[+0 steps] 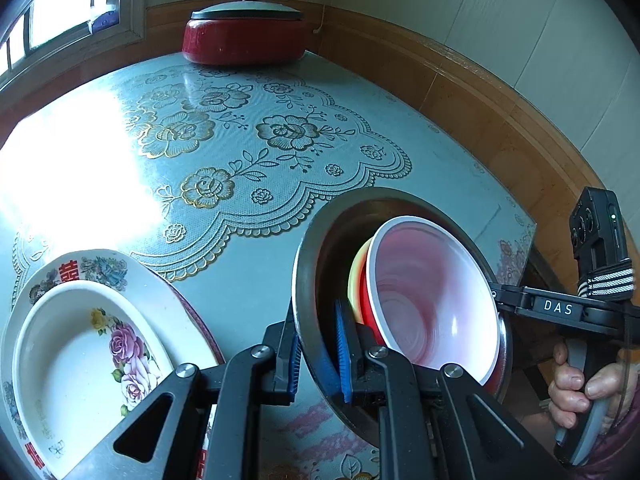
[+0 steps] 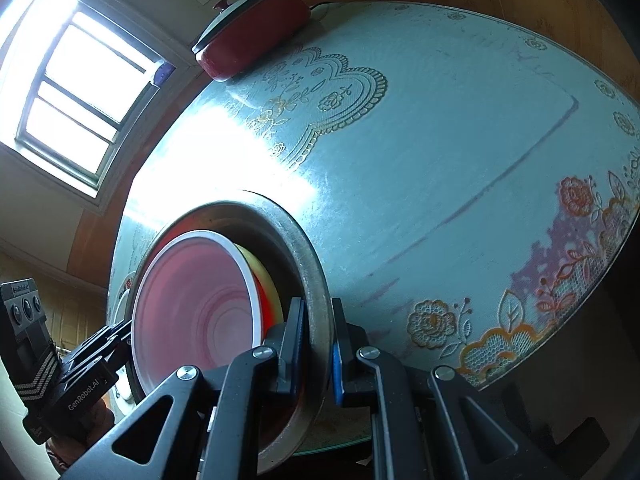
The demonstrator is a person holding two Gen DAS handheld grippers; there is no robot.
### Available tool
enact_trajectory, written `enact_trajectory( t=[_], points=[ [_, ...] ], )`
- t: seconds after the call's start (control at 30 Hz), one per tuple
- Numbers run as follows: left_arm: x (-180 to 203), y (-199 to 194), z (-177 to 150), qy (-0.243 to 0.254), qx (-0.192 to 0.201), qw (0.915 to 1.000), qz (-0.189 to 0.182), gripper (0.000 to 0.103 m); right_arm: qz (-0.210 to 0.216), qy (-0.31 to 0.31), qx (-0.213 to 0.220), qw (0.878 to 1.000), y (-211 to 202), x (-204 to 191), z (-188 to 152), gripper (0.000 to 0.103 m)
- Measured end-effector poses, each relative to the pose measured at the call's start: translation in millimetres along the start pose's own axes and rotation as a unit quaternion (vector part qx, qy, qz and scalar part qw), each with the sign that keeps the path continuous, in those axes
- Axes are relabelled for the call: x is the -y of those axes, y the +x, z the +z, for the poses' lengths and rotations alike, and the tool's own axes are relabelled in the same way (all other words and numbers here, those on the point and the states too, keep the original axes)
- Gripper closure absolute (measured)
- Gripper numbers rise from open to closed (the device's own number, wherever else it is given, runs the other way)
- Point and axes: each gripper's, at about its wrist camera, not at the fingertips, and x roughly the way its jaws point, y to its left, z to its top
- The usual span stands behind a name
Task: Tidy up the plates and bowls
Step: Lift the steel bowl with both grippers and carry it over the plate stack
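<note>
A steel basin (image 1: 320, 240) holds a red bowl with a white inside (image 1: 432, 300) nested over a yellow bowl (image 1: 356, 276). My left gripper (image 1: 318, 356) is shut on the basin's left rim. My right gripper (image 2: 318, 352) is shut on the opposite rim of the basin (image 2: 304, 248), and it also shows in the left wrist view (image 1: 496, 294). The basin is tilted and held above the table's near edge. The red bowl (image 2: 196, 312) and yellow bowl (image 2: 266, 280) show in the right wrist view. A white floral bowl (image 1: 80, 356) sits in a patterned plate (image 1: 156, 280) at the left.
A red lidded pot (image 1: 244, 32) stands at the table's far edge by the wall. The table (image 1: 248, 248) has a blue floral cover. Wood-panelled walls run behind and to the right. A window is at the far left.
</note>
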Motion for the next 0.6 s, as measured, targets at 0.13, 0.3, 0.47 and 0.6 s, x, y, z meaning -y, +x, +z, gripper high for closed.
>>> enact_trajectory(
  t=[0.13, 0.3, 0.47, 0.6],
  points=[
    [-1.0, -5.8, 3.4, 0.003, 0.011, 0.9999, -0.011, 0.088, -0.005, 0.003, 0.012, 1.000, -5.6, -7.0, 1.7, 0.093],
    [-9.8, -15.9, 7.4, 0.011, 0.019, 0.9994, -0.027, 0.088, -0.012, 0.008, 0.036, 0.999, -15.8, -23.9, 1.4, 0.093],
    [-23.1, -25.4, 8.9, 0.021, 0.015, 0.9990, -0.035, 0.088, -0.019, 0.019, 0.049, 0.998, -16.0, -41.3, -6.1, 0.093],
    [-32.5, -36.8, 6.4, 0.034, 0.018, 0.9986, -0.038, 0.088, -0.022, 0.030, 0.054, 0.998, -14.9, -53.4, -16.1, 0.093]
  ],
)
